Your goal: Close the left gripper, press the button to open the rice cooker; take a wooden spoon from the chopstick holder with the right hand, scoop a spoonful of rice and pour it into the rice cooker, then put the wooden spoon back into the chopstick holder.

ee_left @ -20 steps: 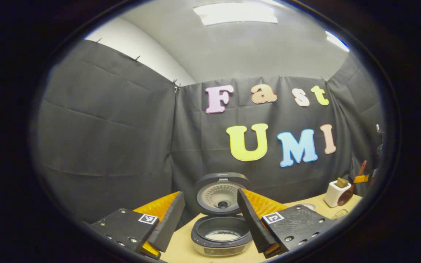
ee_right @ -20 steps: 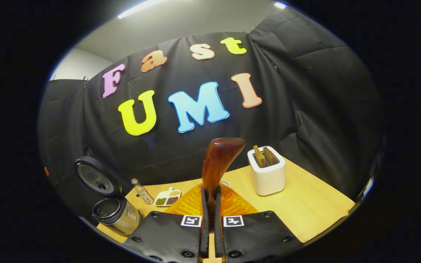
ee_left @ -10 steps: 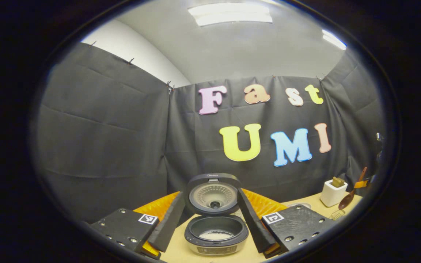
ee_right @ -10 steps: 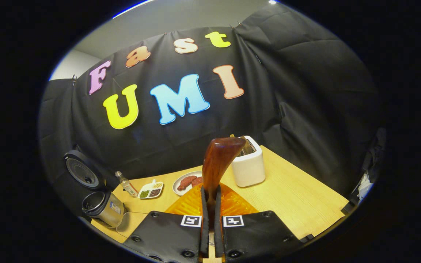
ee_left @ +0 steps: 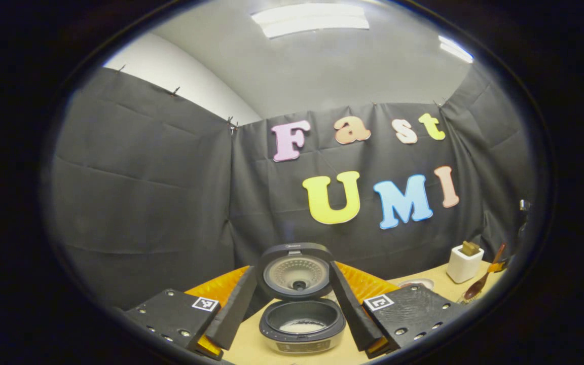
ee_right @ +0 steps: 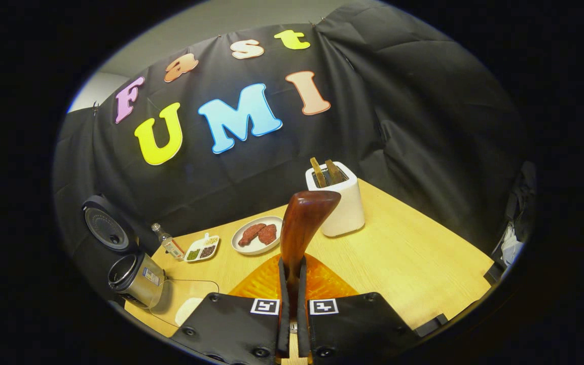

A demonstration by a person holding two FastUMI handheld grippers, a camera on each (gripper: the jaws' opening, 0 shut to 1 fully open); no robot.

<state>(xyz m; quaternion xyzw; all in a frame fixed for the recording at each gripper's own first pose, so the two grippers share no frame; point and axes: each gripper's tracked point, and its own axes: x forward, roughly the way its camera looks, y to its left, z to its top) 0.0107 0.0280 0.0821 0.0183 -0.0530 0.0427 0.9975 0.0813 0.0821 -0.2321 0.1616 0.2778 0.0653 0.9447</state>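
Observation:
The rice cooker [ee_left: 302,324] stands with its lid [ee_left: 296,270] raised, white rice low in its pot. My left gripper [ee_left: 292,272] is open, its fingers on either side of the cooker and apart from it. My right gripper [ee_right: 292,268] is shut on the handle of the wooden spoon [ee_right: 304,220], whose dark bowl sticks up in front of the camera, above the table. Behind the spoon stands the white chopstick holder [ee_right: 340,203] with wooden pieces in it. In the left gripper view the spoon [ee_left: 474,289] hangs at the far right near the holder [ee_left: 463,264].
On the wooden table [ee_right: 413,258] sit a plate of sausages [ee_right: 258,236], a small divided dish [ee_right: 201,250] and a little bottle [ee_right: 167,243]. A clear container [ee_right: 188,299] with something white in it stands by the cooker [ee_right: 135,279]. Black cloth walls close the back and sides.
My right gripper has tipped down with the spoon, so more table shows and the holder sits higher in its view. The left gripper has barely shifted and stays open.

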